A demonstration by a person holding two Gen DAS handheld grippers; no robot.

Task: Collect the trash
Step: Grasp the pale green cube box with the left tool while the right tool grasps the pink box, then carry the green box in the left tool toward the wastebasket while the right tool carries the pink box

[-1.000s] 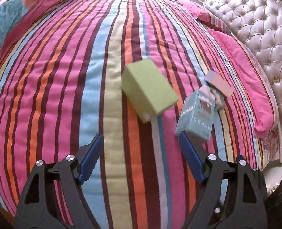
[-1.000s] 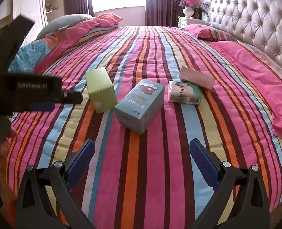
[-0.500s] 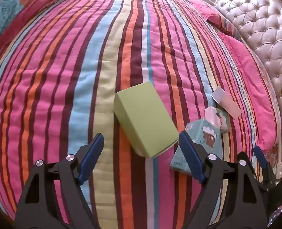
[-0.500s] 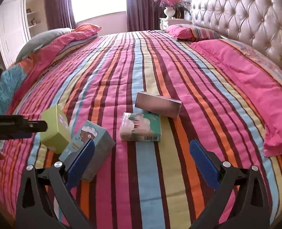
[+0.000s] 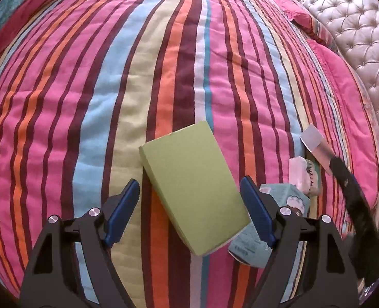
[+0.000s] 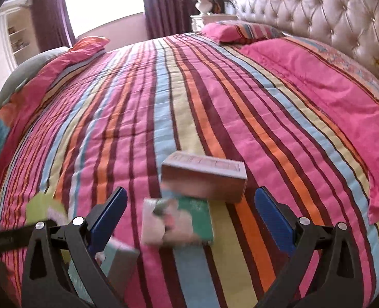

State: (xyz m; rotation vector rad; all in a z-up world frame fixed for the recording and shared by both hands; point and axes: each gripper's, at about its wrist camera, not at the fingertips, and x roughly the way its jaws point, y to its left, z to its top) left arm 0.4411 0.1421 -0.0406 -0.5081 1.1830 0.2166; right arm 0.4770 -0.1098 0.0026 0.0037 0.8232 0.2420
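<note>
Several empty boxes lie on the striped bed. In the left wrist view a green box (image 5: 193, 190) sits between the fingers of my open left gripper (image 5: 189, 211), not touched. A teal box (image 5: 271, 231) lies right of it, behind the right finger. Farther right are a pink-green pack (image 5: 306, 177) and a pink box (image 5: 314, 141). In the right wrist view my open right gripper (image 6: 189, 218) is above the pink-green pack (image 6: 181, 222), with the pink box (image 6: 205, 183) just behind it. The teal box (image 6: 120, 259) and green box (image 6: 44, 209) show at lower left.
The striped quilt (image 5: 138, 77) covers the whole bed. A tufted headboard (image 6: 318, 18) and pink pillows (image 6: 238, 32) stand at the right and far end. The other gripper's black arm (image 5: 353, 205) crosses the right of the left wrist view.
My left gripper has moved forward over the green box, which now lies between its fingers. My right gripper has moved forward and right to the pink-green pack and pink box.
</note>
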